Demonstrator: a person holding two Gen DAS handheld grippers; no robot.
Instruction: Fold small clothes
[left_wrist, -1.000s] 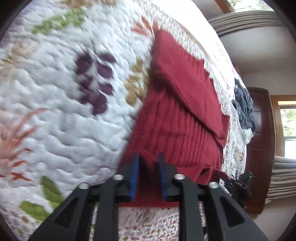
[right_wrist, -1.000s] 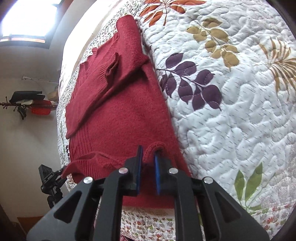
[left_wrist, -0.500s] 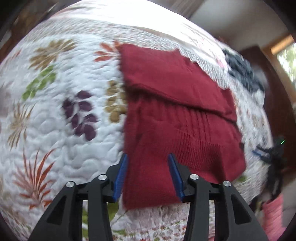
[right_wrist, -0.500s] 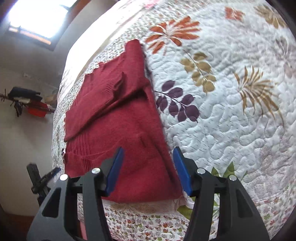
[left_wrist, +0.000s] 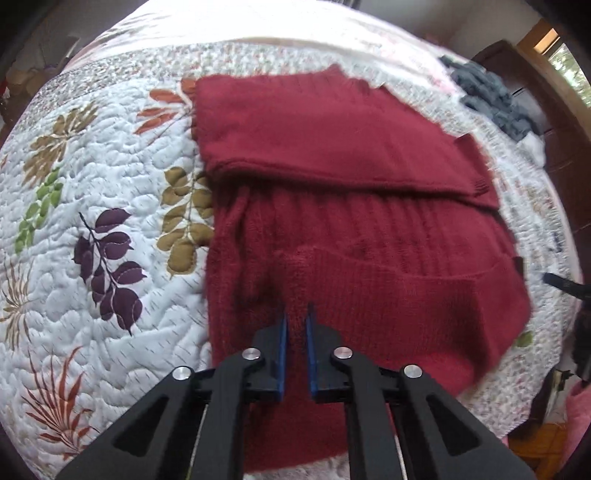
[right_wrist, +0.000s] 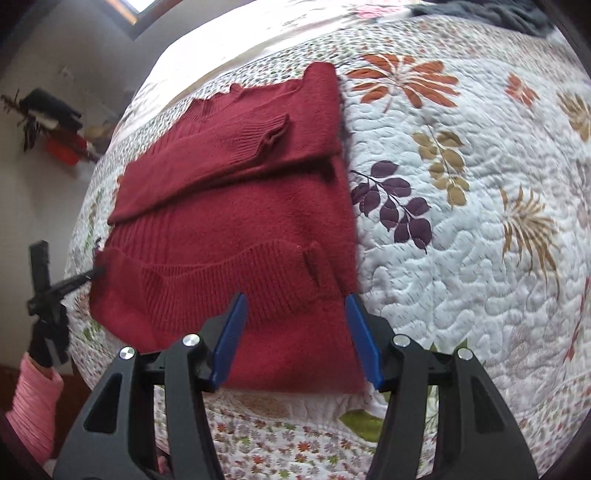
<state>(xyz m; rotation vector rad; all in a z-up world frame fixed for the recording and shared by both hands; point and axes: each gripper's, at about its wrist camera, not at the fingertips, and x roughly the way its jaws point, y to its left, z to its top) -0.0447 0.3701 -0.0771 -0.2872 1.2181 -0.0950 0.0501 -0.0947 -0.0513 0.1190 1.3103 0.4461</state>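
Left tongs (left_wrist: 294, 325) pinch the red sweater (left_wrist: 332, 229) hem on the bed (left_wrist: 110, 184), right tongs (right_wrist: 295, 332) gape — lifting one-sided could skew the fold.

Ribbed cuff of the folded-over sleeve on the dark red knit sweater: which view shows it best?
Right wrist view. The ribbed sleeve cuff lies open to the camera on the dark red knit sweater, ribbing and end opening visible. The left wrist view shows the same cuff only edge-on at the sweater's far right, blurred.
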